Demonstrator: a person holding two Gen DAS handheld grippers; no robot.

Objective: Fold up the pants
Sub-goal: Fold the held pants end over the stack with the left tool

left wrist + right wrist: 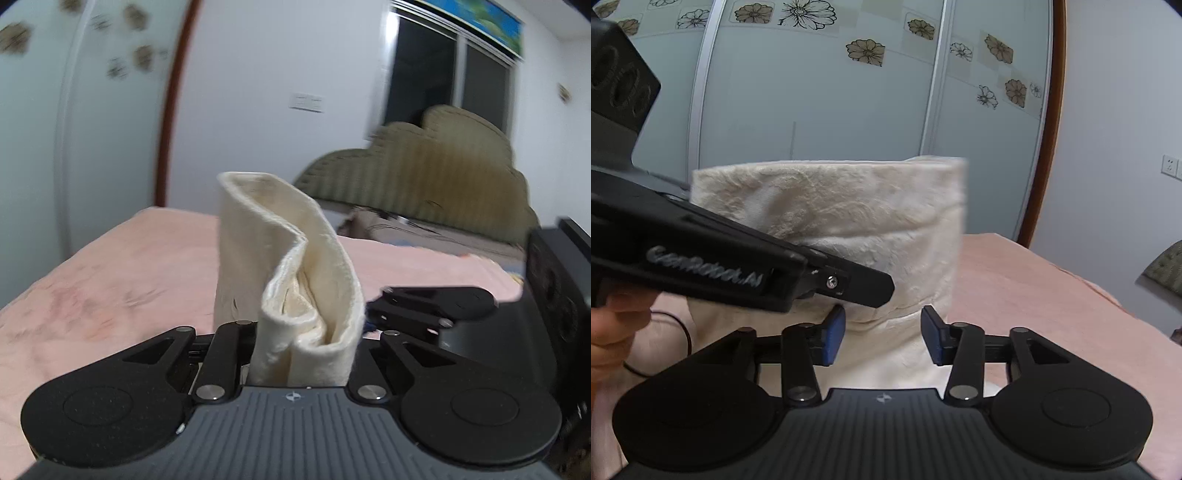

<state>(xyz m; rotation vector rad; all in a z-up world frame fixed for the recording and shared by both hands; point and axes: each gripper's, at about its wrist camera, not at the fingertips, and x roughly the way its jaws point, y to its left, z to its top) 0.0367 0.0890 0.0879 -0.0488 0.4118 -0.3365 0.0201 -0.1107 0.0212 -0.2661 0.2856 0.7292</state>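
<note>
Pinching the cream pants [295, 280] upright above the pink bed [110, 280], the left gripper [303, 354] could lose them (slippery plush) while the right gripper [882, 339] gapes, 2 pads bare, just below.

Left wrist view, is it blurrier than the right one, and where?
Left wrist view: headboard and wardrobe flowers smear with motion, cream pants stay sharp. Right wrist view: wardrobe flowers crisp, only the pants' right edge smears; both bow straight lines.

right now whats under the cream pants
A pink bedspread lies under the lifted cream pants. The stretch directly below them is hidden by the cloth and the gripper bodies.
</note>
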